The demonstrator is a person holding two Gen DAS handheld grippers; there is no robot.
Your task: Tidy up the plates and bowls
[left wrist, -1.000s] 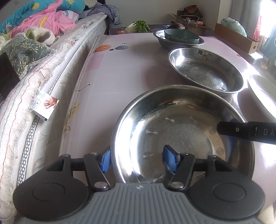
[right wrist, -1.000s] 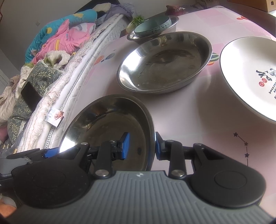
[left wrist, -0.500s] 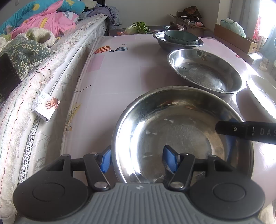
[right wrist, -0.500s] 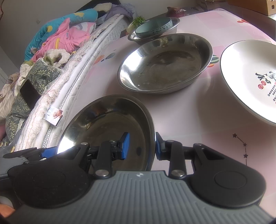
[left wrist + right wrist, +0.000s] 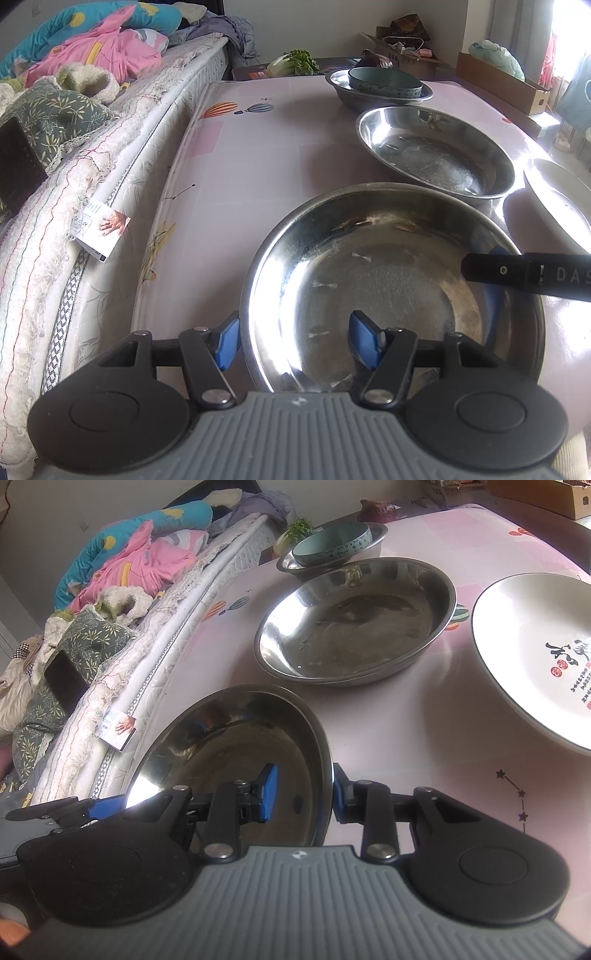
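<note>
Nothing has shifted since a second ago: both grippers and the near steel basin (image 5: 391, 280) sit as before. The left gripper (image 5: 295, 341) angles down over the basin's near-left rim, jaws apart, one pad outside the wall and one inside, neither visibly pressing. The right gripper (image 5: 301, 794) also angles down, its jaws straddling the right rim closely; whether they clamp it I cannot tell. The basin is round, mouth up, on the pink tabletop (image 5: 258, 155) beside the mattress (image 5: 92, 206). Beyond it are a second steel basin (image 5: 354, 620), then a teal bowl (image 5: 332, 544) nested in a small steel bowl (image 5: 291, 565). A white plate (image 5: 535, 657) lies to the right.
</note>
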